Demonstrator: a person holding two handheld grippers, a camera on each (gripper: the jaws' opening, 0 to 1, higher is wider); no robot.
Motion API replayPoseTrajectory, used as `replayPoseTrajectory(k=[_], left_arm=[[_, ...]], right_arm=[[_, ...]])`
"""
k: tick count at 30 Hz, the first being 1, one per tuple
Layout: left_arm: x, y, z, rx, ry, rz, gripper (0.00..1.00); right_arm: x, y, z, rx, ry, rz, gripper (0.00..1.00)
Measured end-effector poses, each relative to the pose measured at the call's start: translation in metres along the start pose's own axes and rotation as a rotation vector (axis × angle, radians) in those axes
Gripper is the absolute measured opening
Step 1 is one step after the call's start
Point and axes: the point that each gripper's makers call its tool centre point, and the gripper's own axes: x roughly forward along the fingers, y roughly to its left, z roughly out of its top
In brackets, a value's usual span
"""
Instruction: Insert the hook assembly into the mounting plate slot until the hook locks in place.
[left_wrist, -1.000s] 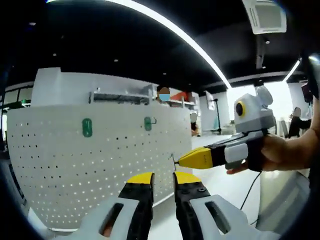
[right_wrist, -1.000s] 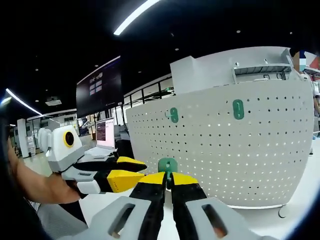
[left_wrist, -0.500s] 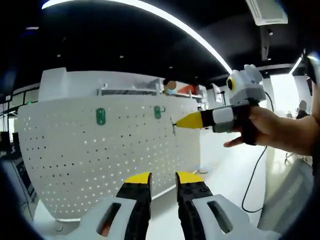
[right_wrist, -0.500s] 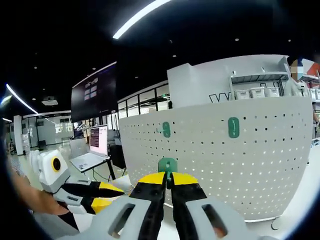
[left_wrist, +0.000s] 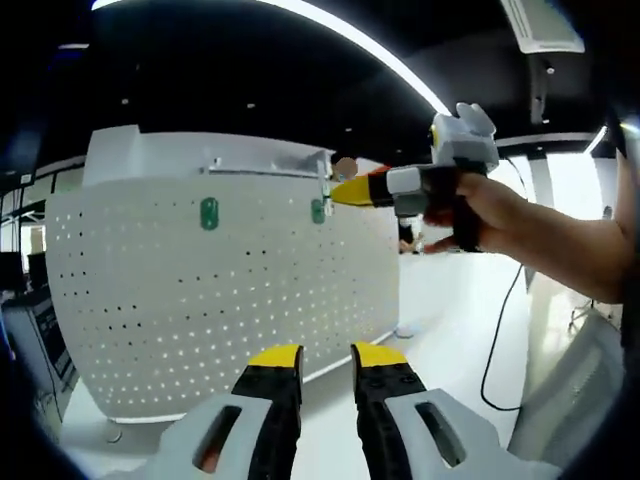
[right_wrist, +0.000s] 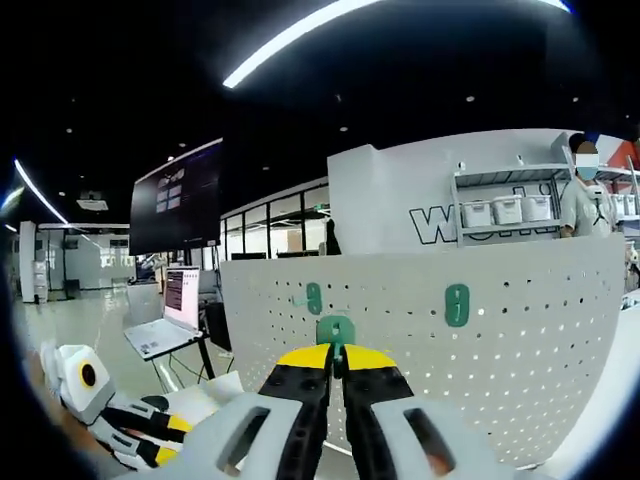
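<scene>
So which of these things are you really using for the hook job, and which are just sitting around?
For the job:
- green hook piece, pinched in the right gripper
- white pegboard
- green hooks on the board
- left gripper, open and holding nothing

Just around:
- laptop on a stand
- storage bins on a shelf
- dark wall screen

In the left gripper view the left claw (left_wrist: 325, 357) stands with its yellow-tipped jaws parted, nothing between them; the right claw (left_wrist: 340, 192), raised in the person's hand (left_wrist: 478, 215), reaches in from the right; in the right gripper view its jaws are closed on a green hook piece (right_wrist: 335, 330); the left claw (right_wrist: 165, 438) sits low at the left.
</scene>
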Motion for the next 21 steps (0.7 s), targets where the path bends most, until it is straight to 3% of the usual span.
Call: replayPoseTrajectory(k=[21], left_arm=[[0.003, -0.003, -0.023, 0.007, 0.054, -0.032, 0.19]], right_arm=[[0.032, -0.026, 0.015, -0.033, -0.041, -0.09, 0.02]])
